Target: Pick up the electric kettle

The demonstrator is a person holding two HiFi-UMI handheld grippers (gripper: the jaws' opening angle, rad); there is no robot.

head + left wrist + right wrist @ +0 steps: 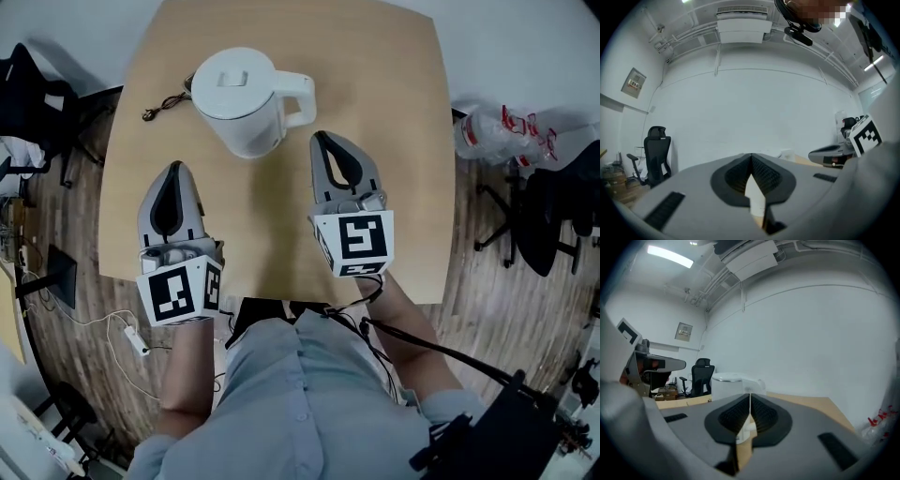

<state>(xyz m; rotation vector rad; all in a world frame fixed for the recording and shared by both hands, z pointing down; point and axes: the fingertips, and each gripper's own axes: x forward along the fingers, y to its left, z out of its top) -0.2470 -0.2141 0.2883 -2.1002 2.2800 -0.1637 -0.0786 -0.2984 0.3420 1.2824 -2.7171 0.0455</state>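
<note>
A white electric kettle (242, 98) stands at the far side of the wooden table (412, 187), lid on, its handle (300, 97) pointing right. My right gripper (321, 138) is shut and empty, its tips just in front of the kettle's base, below the handle. In the right gripper view the kettle (729, 383) shows right behind the closed jaws of that gripper (750, 395). My left gripper (174, 169) hovers over the near left part of the table, shut with nothing in it, well short of the kettle. The left gripper view shows its closed jaws (751, 155) and a white wall.
A dark cord (167, 103) lies on the table left of the kettle. A clear plastic bag (506, 133) and a black chair (553, 216) are to the right of the table. Another black chair (37, 103) and a power strip (137, 339) are on the left.
</note>
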